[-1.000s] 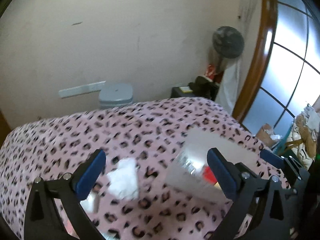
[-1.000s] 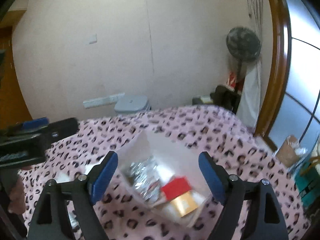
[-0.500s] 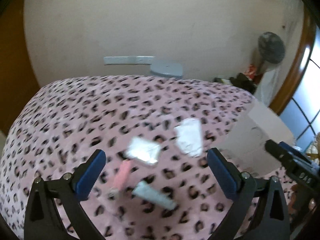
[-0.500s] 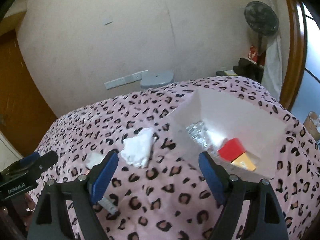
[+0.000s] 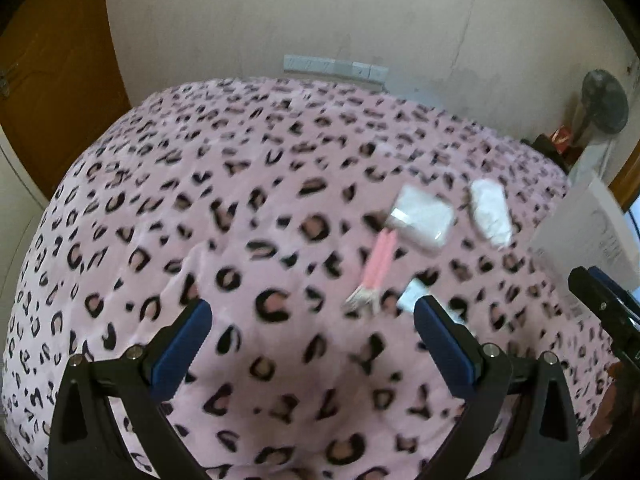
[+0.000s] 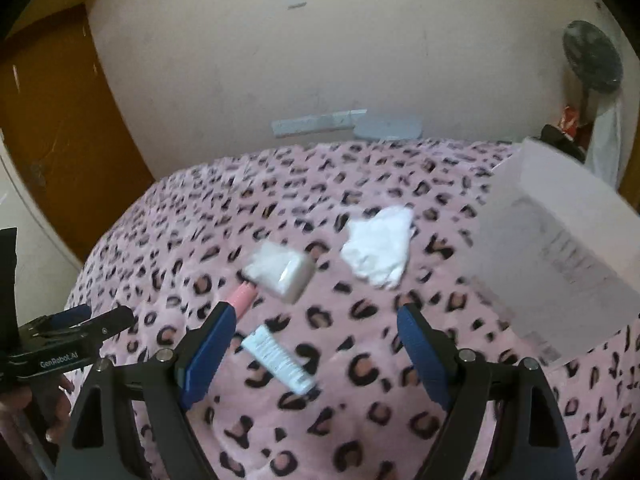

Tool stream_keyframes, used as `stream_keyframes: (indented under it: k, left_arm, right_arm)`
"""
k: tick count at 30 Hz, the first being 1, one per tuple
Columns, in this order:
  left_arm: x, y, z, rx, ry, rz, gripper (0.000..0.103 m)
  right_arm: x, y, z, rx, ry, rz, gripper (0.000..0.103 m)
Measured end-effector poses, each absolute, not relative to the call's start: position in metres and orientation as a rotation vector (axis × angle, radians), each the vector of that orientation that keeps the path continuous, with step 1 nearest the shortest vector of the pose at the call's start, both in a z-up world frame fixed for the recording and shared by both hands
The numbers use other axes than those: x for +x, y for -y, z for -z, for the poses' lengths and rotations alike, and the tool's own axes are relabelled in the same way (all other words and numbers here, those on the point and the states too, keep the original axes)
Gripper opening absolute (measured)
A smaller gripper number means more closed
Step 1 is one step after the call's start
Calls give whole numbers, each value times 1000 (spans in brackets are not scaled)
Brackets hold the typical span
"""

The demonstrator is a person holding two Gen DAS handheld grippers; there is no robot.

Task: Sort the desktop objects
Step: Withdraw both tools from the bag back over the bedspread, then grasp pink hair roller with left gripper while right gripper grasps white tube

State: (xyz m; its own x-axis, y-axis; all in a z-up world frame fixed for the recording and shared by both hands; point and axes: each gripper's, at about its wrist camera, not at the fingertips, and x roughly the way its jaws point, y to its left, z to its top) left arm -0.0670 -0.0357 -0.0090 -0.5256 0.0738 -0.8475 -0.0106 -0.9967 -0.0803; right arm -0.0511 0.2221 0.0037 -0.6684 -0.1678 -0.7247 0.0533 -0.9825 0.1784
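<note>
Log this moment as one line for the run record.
left claw: open, empty | right claw: open, above white tube | loose: pink tube, tissue pack, crumpled tissue | white box: right

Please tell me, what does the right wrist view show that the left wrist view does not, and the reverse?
Only the right wrist view shows the small white tube whole; the left gripper appears at its edge.

Only the left wrist view shows the pink item's full length.

Both share the white packet, the crumpled tissue, the white box and the leopard blanket.
</note>
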Motion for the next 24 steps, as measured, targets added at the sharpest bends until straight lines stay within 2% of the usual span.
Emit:
stream_keyframes:
  k: [12,24]
  left_arm:
    - [-104,13,62,-1604,18,-2525,102]
    - [-164,-31,106,-1673,29,-2366,102]
  right_arm:
    - [-58,-184,60,1343,26,2605,85]
    - [-81,-167,96,1338,-113,2491,85]
